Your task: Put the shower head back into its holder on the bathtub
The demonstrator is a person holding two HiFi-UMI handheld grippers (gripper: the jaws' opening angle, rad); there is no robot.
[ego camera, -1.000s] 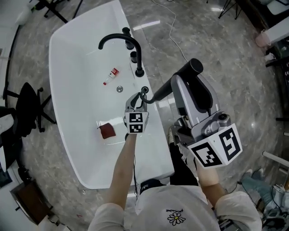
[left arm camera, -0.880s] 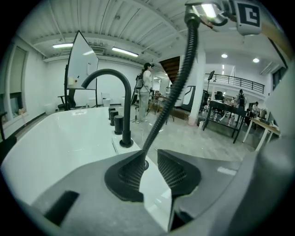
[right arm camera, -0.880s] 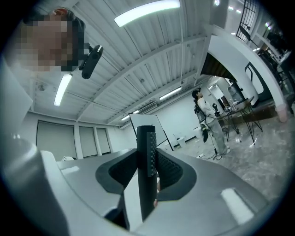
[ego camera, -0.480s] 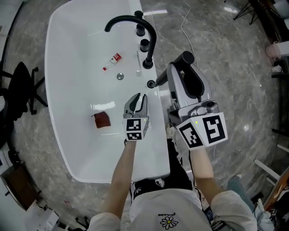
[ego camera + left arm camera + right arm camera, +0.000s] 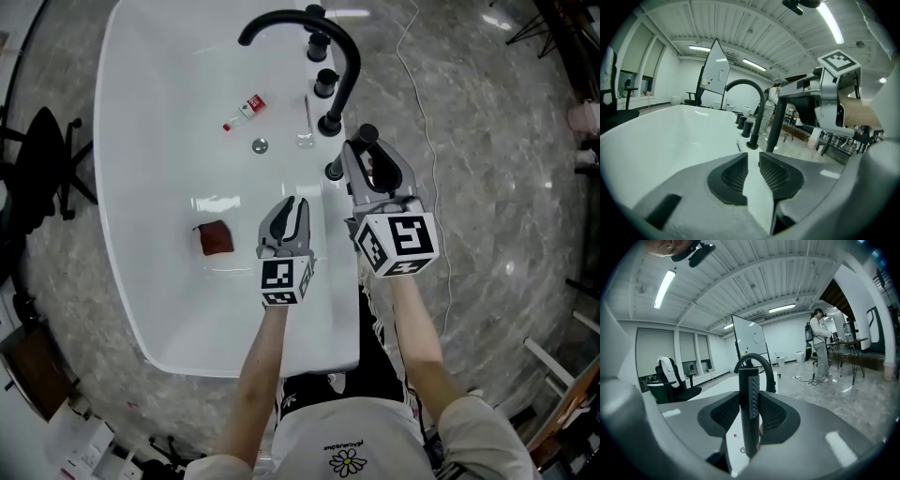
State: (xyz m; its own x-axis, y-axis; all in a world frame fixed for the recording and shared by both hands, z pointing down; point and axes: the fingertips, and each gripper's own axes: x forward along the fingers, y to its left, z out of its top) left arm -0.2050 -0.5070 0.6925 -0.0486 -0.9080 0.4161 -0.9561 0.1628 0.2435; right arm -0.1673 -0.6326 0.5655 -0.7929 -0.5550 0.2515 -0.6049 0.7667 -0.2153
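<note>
At the right-hand rim of the bathtub (image 5: 328, 319), upright in a firm grip: the shower head (image 5: 748, 427), a slim black rod with a ribbed strip down its front; clamped from both sides by the dark ribbed pads of the right gripper (image 5: 750, 399), with no gap at either side; held just beside the base of the curved black faucet (image 5: 330, 124); lower end down by the holder (image 5: 333, 171), a small black round fitting on the rim, close against that gripper in the head view; impossible to tell whether seated in it or only hanging over it.

Just to the left, over the inner edge of the same rim: the left gripper (image 5: 293, 204), jaws narrow and closing, with nothing between them but a strip of white tub; apart from the shower head, pointing along the rim toward the faucet.

Past the faucet base, in a row on the rim: two black knobs (image 5: 325, 82).

Inside the tub: a round drain (image 5: 260, 145); near it a small bottle (image 5: 246, 108) with red on it, lying on its side; further down, a dark red square patch (image 5: 217, 238) on the tub bottom, left of the left gripper.

Around the tub: grey marbled floor (image 5: 487, 187); a thin pale cable (image 5: 433, 141) trailing across it on the right; a black chair (image 5: 52, 164) at the left edge.
</note>
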